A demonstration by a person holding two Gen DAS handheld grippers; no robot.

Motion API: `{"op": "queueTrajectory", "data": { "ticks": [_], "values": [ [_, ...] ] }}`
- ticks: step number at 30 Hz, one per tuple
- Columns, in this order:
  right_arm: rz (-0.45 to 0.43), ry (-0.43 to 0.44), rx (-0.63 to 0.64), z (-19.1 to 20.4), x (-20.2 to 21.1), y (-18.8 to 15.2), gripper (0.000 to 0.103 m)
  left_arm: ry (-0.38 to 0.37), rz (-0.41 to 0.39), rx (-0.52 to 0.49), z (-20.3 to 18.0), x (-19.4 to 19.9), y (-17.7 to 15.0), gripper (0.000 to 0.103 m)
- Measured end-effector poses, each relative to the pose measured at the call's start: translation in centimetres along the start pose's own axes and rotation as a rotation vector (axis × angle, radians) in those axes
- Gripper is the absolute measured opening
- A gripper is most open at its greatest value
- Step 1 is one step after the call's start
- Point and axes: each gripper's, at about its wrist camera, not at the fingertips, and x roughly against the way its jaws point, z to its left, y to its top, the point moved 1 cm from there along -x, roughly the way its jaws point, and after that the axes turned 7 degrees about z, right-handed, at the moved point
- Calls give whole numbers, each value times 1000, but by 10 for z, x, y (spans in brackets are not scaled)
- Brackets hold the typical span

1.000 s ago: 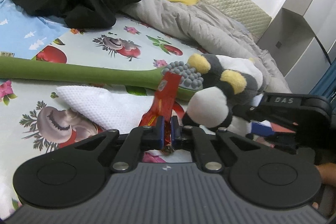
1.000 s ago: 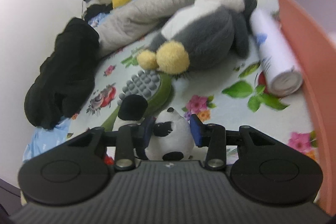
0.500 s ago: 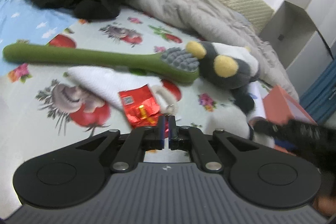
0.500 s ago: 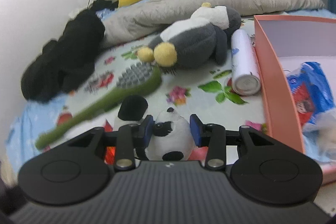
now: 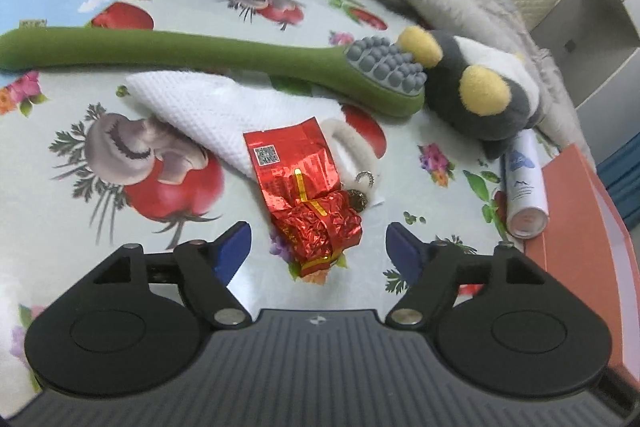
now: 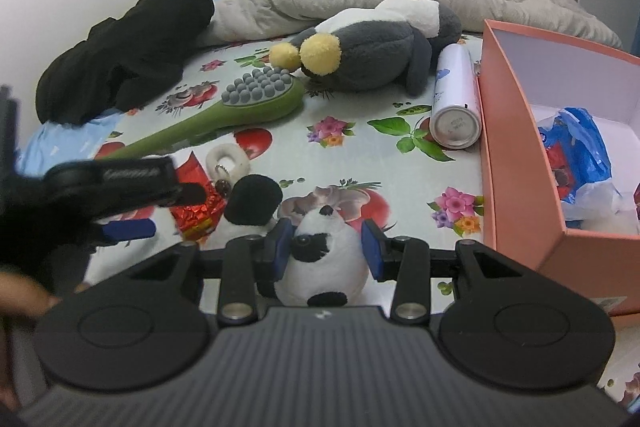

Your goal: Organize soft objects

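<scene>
From the left wrist, the left gripper (image 5: 318,247) is now standing with its fingers wide apart, where half a second ago they were pinched together at the red foil packet (image 5: 304,187). The packet is lying free on the bed (image 5: 60,211), partly over the white cloth (image 5: 208,107) and just beside a white ring (image 5: 352,151), so this hand is carrying nothing and looks ready for another pick. Beyond, the green brush (image 5: 208,53) is touching the grey stuffed toy (image 5: 480,87), and a white can (image 5: 524,187) is lying against the pink box (image 5: 576,227).

From the right wrist, the right gripper (image 6: 326,247) is keeping its fingers clamped on the small panda toy (image 6: 320,263), held up near the pink box, which is now closer than before; I judge the drop into it comes next. Only this view is showing the box's inside, where a blue bag (image 6: 580,155) is already lying. It also catches the left gripper from the side, blurred, above the packet. The panda is absent from the left view.
</scene>
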Motion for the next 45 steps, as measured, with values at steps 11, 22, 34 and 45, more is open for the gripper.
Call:
{"op": "queueTrajectory", "data": {
  "ticks": [11,22,34,45],
  "values": [
    [2,29,-25,-10,6,-10,41,137,6,-47,-29,-27,9,74],
    [5,47,-31,-18,9,-14,41,154,20,-136,-35,-18,-3,53],
    [-2,37,-28,-25,25,-16,39,105,29,-196,-33,21,-29,10],
    [-9,10,-15,-31,28,-24,39,106,43,-87,-29,10,-27,75]
  ]
}}
